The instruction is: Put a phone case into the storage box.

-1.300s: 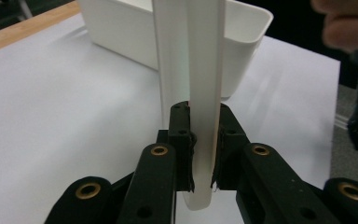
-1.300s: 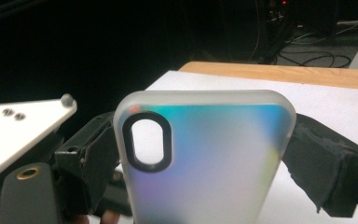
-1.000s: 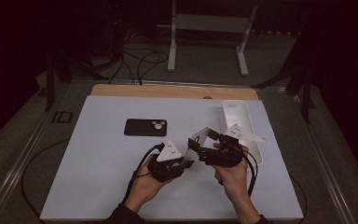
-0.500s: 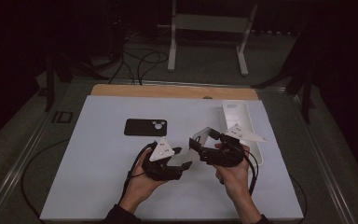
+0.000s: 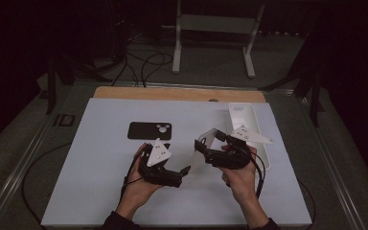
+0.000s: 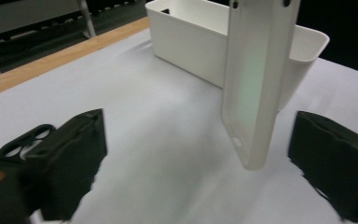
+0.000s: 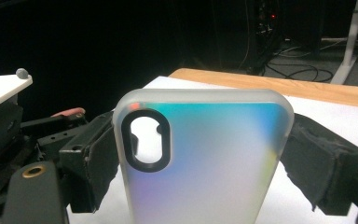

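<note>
My right gripper (image 7: pixel 200 161) is shut on a translucent frosted phone case (image 7: pixel 205 154), its pads pressing both long edges, camera cutout at upper left. In the high view the right gripper (image 5: pixel 202 148) holds the case (image 5: pixel 206 138) above the mat, right of centre. My left gripper (image 6: pixel 200 163) has just been opening its jaws. They now stand wide apart, and the case (image 6: pixel 254 84) hangs edge-on between them, touched by neither. The left gripper (image 5: pixel 184 172) sits just left of the case's lower end. A black phone case (image 5: pixel 148 130) lies flat on the mat.
A long white tray (image 5: pixel 242 112) stands at the mat's right side, also behind the case as the tray (image 6: pixel 191 42) in the left gripper view. The white mat (image 5: pixel 100 182) covers a wooden-edged table (image 5: pixel 172 93). A metal stand and cables lie beyond it.
The left gripper's jaws have opened off the translucent case, and that hand has drawn slightly back to the left. The right gripper keeps its hold and has not moved.
</note>
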Action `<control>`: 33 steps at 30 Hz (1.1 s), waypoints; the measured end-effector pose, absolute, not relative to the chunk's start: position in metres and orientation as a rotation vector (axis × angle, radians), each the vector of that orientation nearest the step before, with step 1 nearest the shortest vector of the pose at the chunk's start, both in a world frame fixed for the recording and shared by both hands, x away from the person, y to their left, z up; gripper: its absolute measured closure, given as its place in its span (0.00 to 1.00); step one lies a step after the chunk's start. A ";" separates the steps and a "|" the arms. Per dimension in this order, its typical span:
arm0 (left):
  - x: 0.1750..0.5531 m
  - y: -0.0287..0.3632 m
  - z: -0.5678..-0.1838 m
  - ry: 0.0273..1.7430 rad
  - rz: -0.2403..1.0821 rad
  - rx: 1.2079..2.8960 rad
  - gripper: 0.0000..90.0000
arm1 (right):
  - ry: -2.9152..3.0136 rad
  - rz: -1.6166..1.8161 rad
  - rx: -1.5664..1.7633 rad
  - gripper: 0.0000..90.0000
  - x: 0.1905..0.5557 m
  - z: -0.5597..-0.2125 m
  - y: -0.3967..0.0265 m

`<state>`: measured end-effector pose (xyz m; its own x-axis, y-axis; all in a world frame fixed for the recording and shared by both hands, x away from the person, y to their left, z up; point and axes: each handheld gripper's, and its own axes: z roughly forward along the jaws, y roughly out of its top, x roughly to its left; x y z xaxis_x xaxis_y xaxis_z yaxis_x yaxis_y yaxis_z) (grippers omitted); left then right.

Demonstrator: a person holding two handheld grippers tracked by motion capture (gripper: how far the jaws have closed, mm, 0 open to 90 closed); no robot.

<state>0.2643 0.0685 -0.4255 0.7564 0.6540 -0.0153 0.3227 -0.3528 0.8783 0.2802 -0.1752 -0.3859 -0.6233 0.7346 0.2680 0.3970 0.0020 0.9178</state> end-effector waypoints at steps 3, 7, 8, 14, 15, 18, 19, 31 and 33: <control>0.264 0.076 -0.426 0.762 0.451 1.949 0.01 | 1.993 1.651 1.165 0.19 0.281 -0.384 -0.176; 0.265 0.085 -0.427 0.784 0.471 1.938 0.01 | 1.988 1.642 1.165 0.19 0.282 -0.383 -0.178; 0.265 0.088 -0.428 0.792 0.483 1.935 0.00 | 1.986 1.642 1.167 0.19 0.282 -0.382 -0.179; 0.261 0.113 -0.436 0.837 0.514 1.897 0.00 | 1.976 1.626 1.168 0.19 0.285 -0.380 -0.184; 0.260 0.117 -0.437 0.847 0.520 1.889 0.00 | 1.973 1.622 1.168 0.19 0.285 -0.379 -0.185; 0.257 0.131 -0.441 0.860 0.557 1.868 0.00 | 1.967 1.619 1.165 0.19 0.287 -0.379 -0.188; 0.256 0.135 -0.443 0.867 0.564 1.864 0.00 | 1.965 1.615 1.168 0.19 0.288 -0.378 -0.189; 0.239 0.185 -0.466 0.926 0.606 1.834 0.00 | 1.957 1.582 1.150 0.19 0.292 -0.372 -0.194; 0.233 0.198 -0.472 0.958 0.611 1.813 0.00 | 1.951 1.576 1.154 0.19 0.295 -0.370 -0.195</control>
<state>0.2329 0.1980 -0.4722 0.5660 0.8244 -0.0047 0.3429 -0.2303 0.9107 0.2951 -0.1950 -0.3698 -0.5914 0.7820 0.1970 0.3572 0.0349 0.9334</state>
